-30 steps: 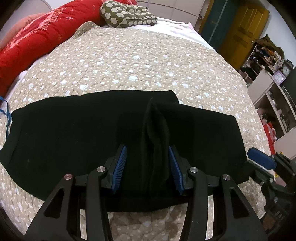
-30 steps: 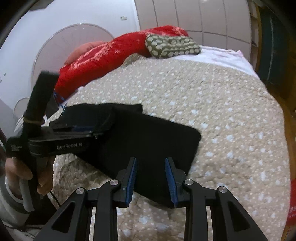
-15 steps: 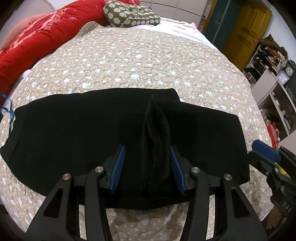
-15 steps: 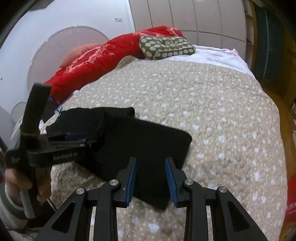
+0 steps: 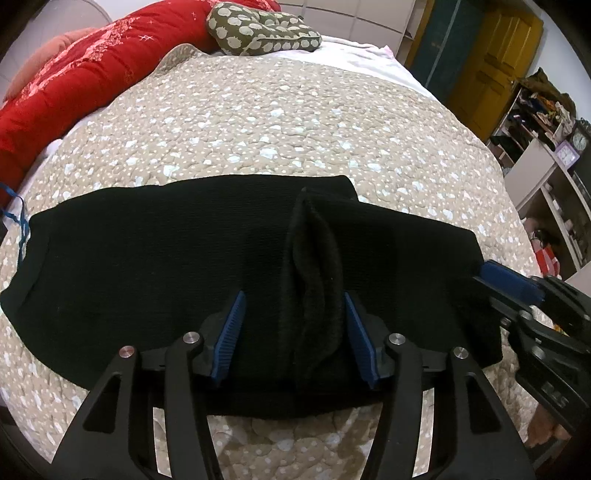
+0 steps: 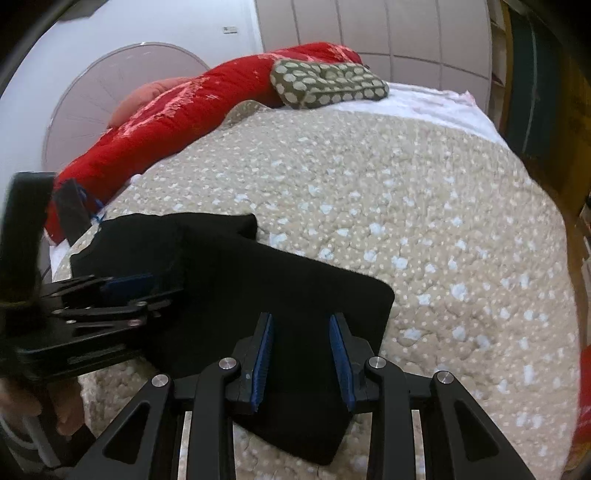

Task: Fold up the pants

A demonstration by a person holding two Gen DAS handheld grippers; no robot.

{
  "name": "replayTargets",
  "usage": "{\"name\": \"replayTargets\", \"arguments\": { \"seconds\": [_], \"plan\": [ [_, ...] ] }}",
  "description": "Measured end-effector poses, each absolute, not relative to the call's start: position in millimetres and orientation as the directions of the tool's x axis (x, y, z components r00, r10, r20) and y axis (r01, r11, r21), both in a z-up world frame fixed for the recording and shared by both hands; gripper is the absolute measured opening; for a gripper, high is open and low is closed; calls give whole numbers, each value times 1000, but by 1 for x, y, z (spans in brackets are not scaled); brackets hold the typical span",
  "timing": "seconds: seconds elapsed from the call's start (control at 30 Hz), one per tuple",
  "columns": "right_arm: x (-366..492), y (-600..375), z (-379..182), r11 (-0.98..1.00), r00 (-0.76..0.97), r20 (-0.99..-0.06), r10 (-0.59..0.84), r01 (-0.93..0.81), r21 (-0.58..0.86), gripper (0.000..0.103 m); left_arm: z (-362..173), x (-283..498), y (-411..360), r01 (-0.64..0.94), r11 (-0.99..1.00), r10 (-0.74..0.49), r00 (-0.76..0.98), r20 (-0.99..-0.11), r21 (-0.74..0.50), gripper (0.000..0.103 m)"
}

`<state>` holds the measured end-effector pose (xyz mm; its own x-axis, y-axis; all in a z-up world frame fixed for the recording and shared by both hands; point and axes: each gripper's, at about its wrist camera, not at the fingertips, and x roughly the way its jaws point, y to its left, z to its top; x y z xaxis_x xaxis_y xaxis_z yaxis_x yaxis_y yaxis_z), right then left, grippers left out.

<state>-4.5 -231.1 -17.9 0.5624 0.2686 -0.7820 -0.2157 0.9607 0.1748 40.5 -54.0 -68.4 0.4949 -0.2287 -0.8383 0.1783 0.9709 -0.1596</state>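
Black pants (image 5: 147, 258) lie folded in a long band across the spotted beige bedspread (image 5: 277, 118). A raised ridge of fabric (image 5: 314, 266) stands between the jaws of my left gripper (image 5: 293, 299), which are opening; the blue pads do not press on it. My right gripper (image 6: 301, 317) hovers open over the pants' near right corner (image 6: 295, 273), the cloth lying flat under its fingers. The right gripper (image 5: 509, 280) shows at the pants' right end in the left wrist view. The left gripper (image 6: 125, 284) shows at the left of the right wrist view.
A red quilt (image 5: 74, 85) and a spotted pillow (image 5: 258, 29) lie along the far side of the bed. Shelves (image 5: 546, 166) and a yellow door (image 5: 491, 62) stand beyond the right edge. A person's hand (image 6: 62, 410) holds the left gripper's handle.
My left gripper's jaws have spread wider around the fabric ridge. My right gripper has shifted slightly further along the pants' right end. The pants lie as before.
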Motion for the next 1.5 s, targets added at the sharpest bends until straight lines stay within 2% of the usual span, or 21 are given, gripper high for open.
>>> {"name": "replayTargets", "arguments": {
  "seconds": [0.33, 0.5, 0.87, 1.1, 1.3, 1.5],
  "plan": [
    [-25, -231, -38, 949, 523, -797, 302, -240, 203, 30, -69, 39, -54, 179, 970, -232, 505, -831, -162, 56],
    [-24, -231, -28, 946, 522, -793, 313, -241, 215, 30, -70, 37, -53, 184, 969, -237, 515, -824, -164, 57],
    [8, -208, -18, 938, 543, -771, 331, -280, 206, 30, -68, 38, -46, 176, 964, -262, 514, -817, -198, 57],
    [36, -207, -43, 941, 528, -784, 327, -262, 215, 30, -70, 43, -47, 173, 965, -260, 516, -816, -198, 59],
    [53, -208, -42, 936, 518, -783, 345, -251, 247, 30, -70, 47, -48, 161, 967, -251, 517, -819, -196, 60],
    [35, -207, -23, 939, 544, -770, 334, -258, 226, 30, -69, 46, -48, 164, 967, -251, 517, -819, -193, 60]
  ]
}}
